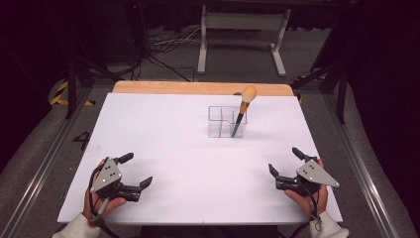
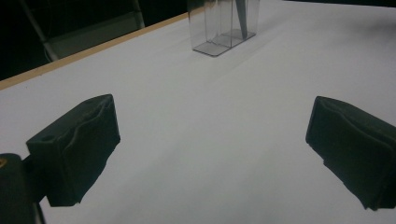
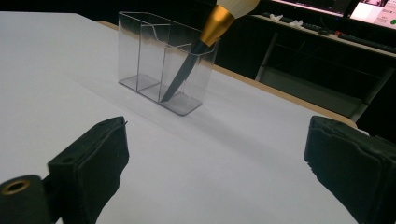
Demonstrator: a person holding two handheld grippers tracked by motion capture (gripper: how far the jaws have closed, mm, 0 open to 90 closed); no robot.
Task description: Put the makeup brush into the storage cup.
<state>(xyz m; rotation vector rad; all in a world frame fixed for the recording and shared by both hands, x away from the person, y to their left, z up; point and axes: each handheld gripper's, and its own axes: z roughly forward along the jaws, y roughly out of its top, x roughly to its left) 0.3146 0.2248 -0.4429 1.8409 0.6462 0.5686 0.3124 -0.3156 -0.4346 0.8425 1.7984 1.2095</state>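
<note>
Left gripper: nearest the camera at the near left corner, held in a hand, jaws spread wide, nothing between them; hovering low over bare white surface in the left gripper view.
Right gripper: near right corner, gripped by the other hand, jaws likewise wide apart and empty; aimed toward the holder in the right gripper view.
Clear holder: see-through plastic, divided into compartments, standing upright past mid-table, right of centre, well apart from both grippers.
Knife: dark blade down in the holder's right-hand compartment, leaning, tip at the floor of the box; gold collar and pale rounded handle poking out over the rim.
Table: plain white sheet across the top, bare wooden strip along the far edge.
Room: dark all round, grey floor, tangle of cables and a pale metal stand beyond the table, yellow-black tape at far left; lit screens on a desk in the right gripper view.
</note>
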